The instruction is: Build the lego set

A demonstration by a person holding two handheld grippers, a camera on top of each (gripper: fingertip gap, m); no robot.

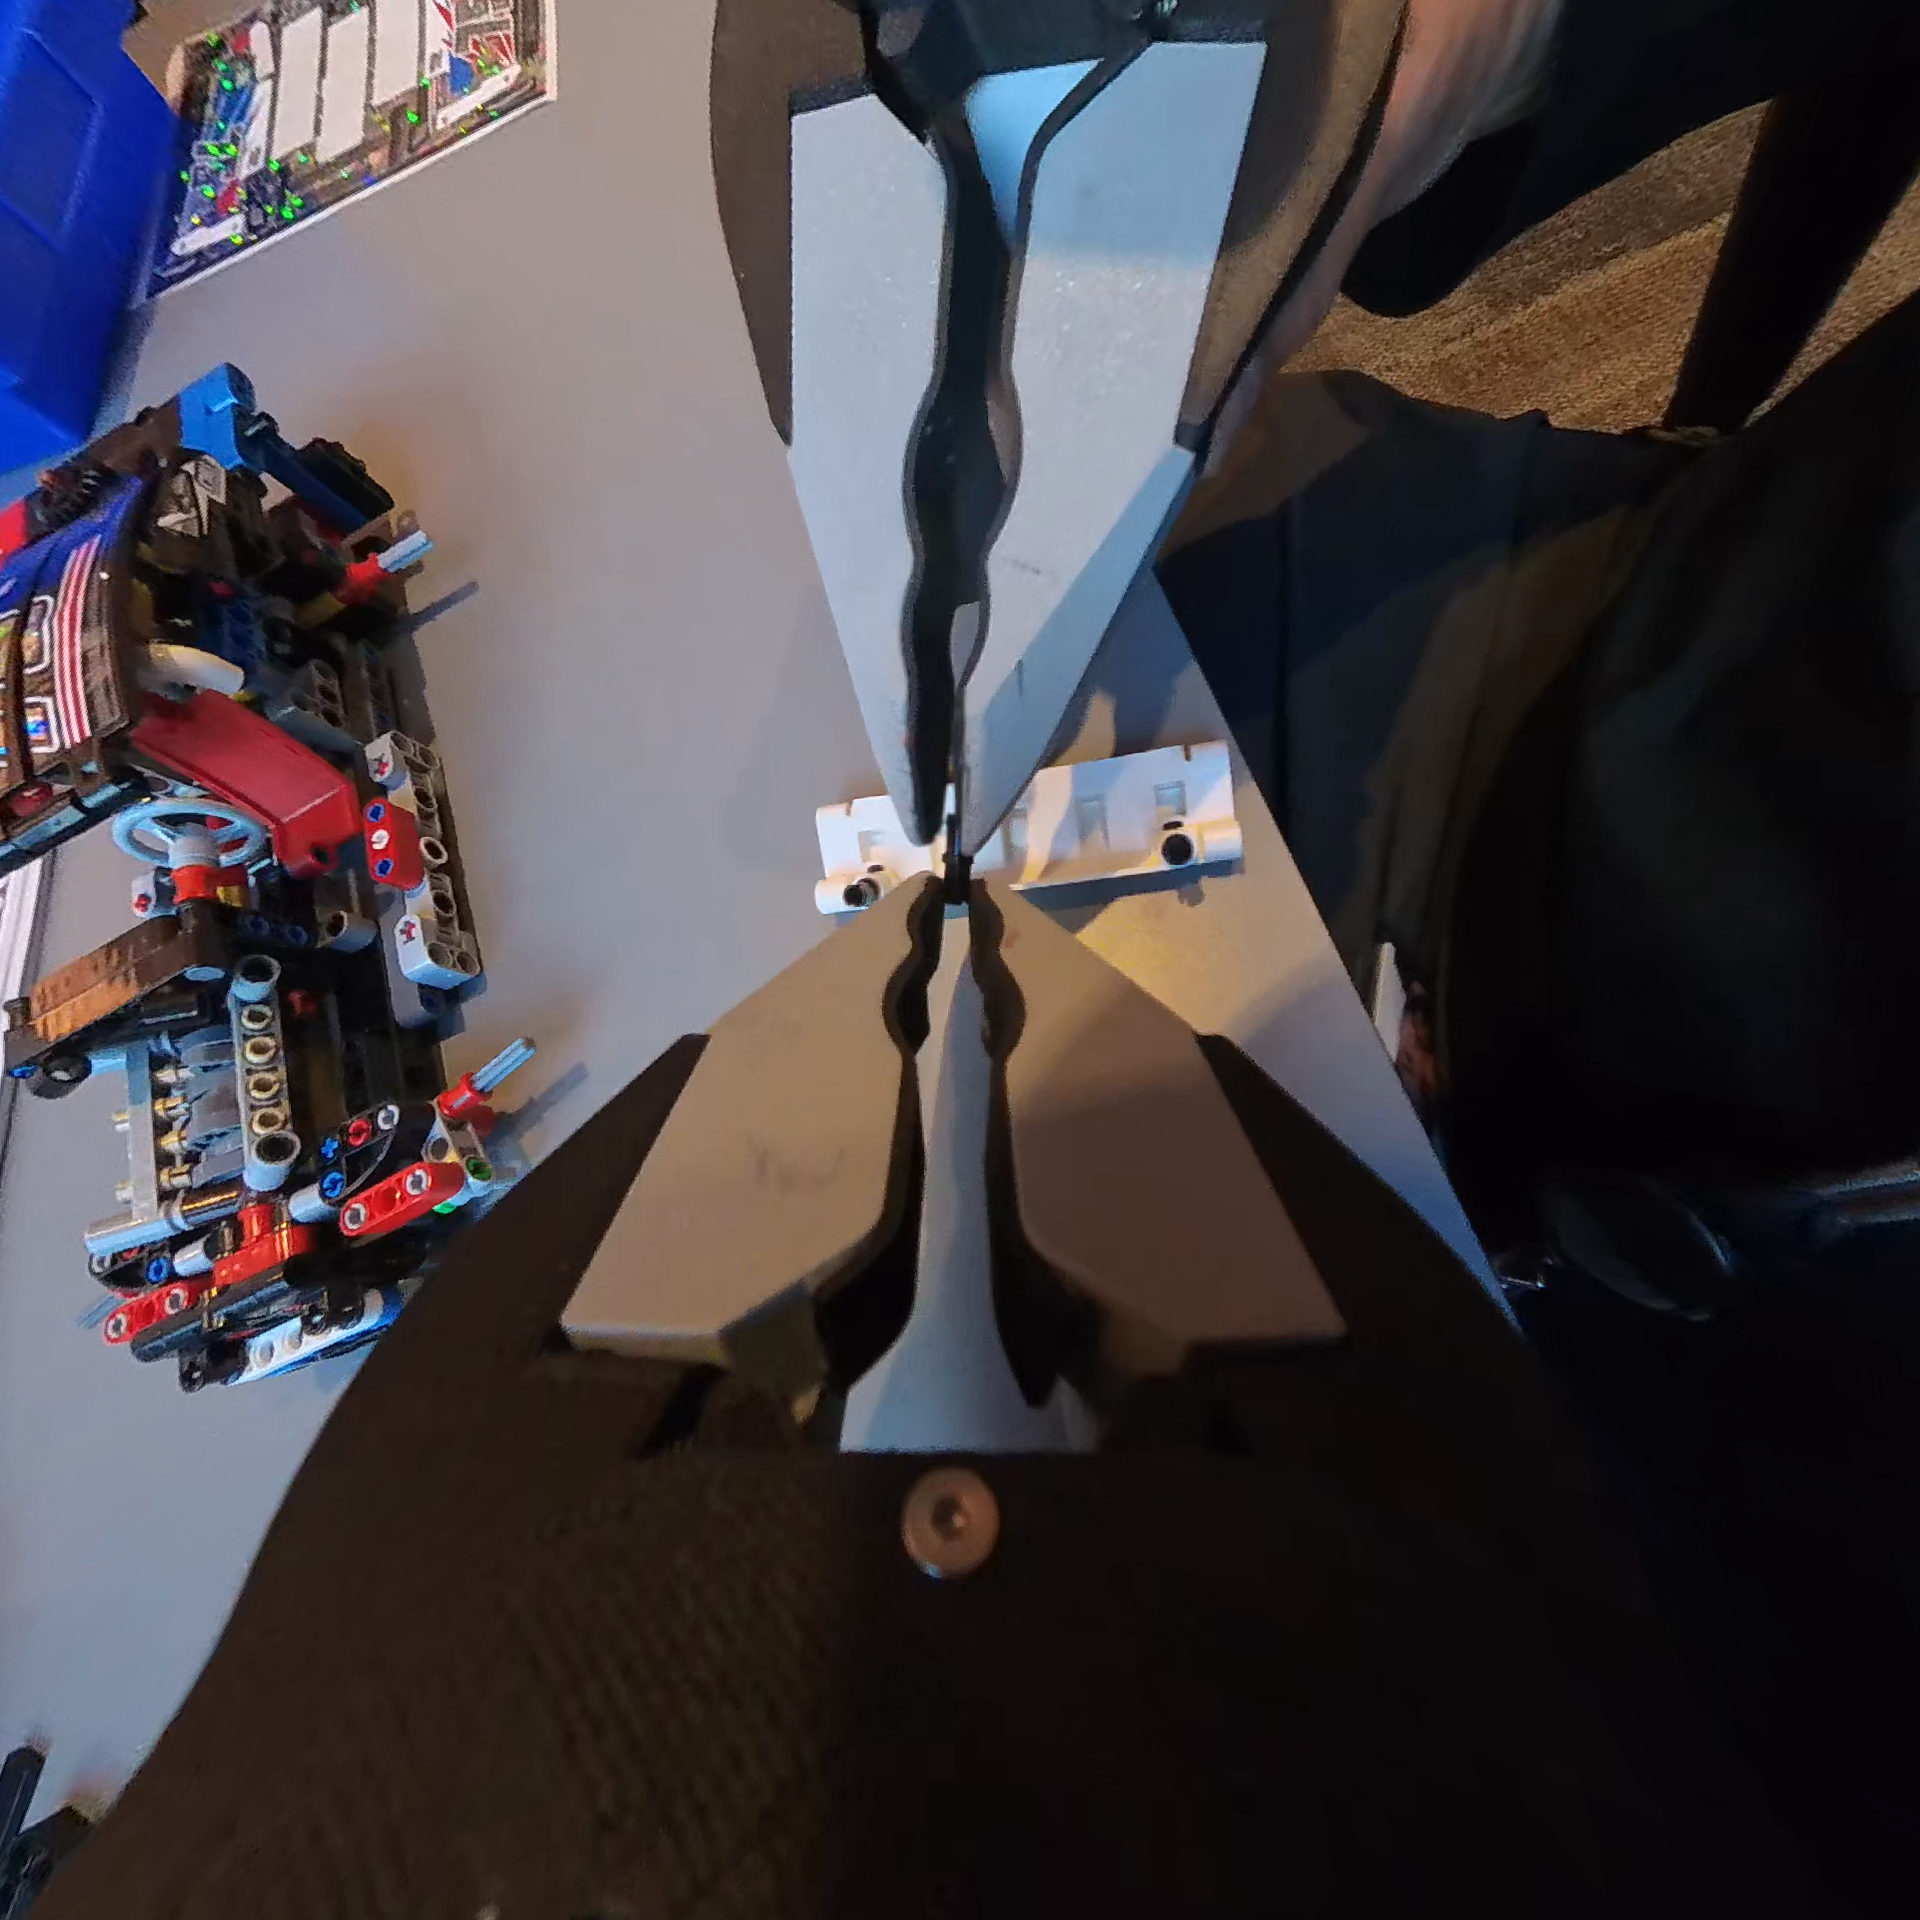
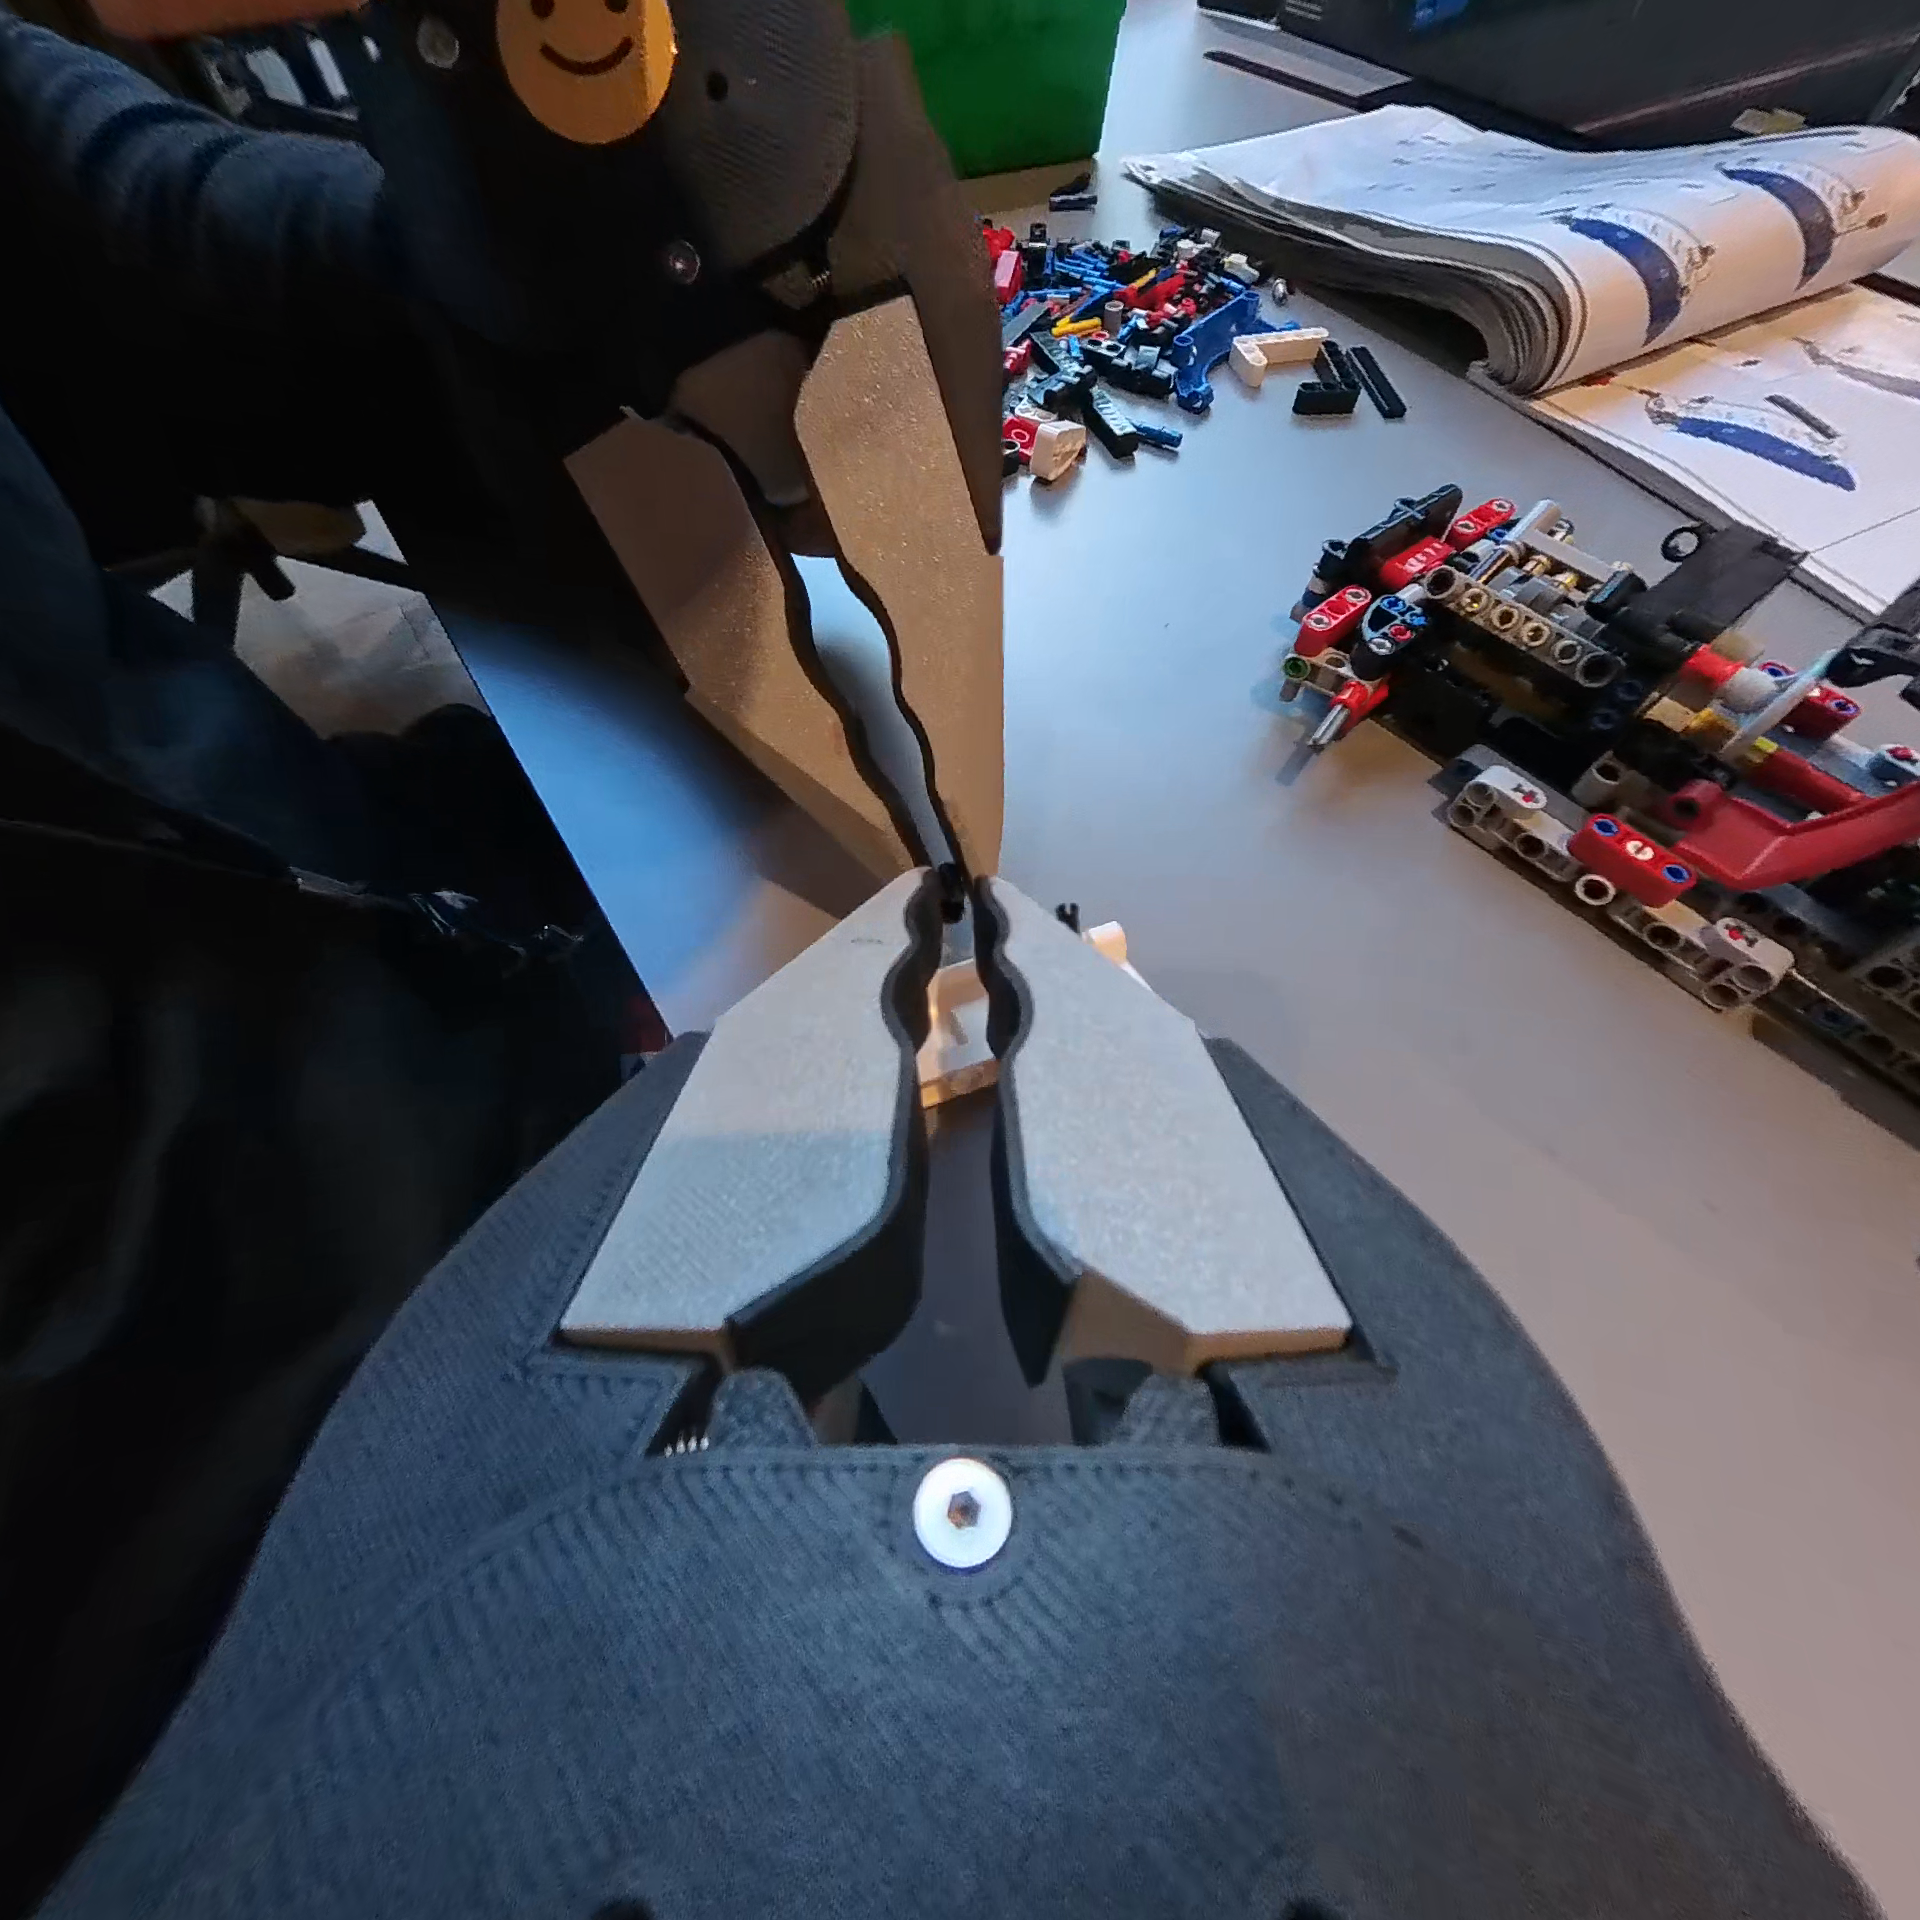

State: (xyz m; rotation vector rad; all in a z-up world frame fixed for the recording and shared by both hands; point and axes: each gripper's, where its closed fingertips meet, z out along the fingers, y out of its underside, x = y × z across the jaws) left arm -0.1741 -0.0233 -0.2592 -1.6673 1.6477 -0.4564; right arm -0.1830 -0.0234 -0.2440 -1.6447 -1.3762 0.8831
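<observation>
A white Lego panel (image 1: 1122, 810) is near the table's edge. My right gripper (image 1: 948, 821) comes in from the top of the left wrist view, its tips closed on the panel's upper edge. My left gripper (image 1: 951, 902) is shut on a small black pin (image 1: 956, 871), held tip to tip against the right gripper at the panel. In the right wrist view, my right gripper (image 2: 954, 888) meets the left gripper (image 2: 948, 860), with the pin (image 2: 951, 883) between them. The panel (image 2: 954, 1023) shows through the finger gap. The part-built car model (image 1: 260, 883) lies to the left.
The car model (image 2: 1621, 665) lies on the grey table (image 2: 1195, 1039), with a pile of loose pieces (image 2: 1122, 322) behind it. An open instruction booklet (image 2: 1558, 239), a green bin (image 2: 997, 73) and a blue bin (image 1: 62, 208) are farther back. The table edge (image 1: 1351, 987) runs close by. My two grippers' fingertips are within a few centimetres of each other.
</observation>
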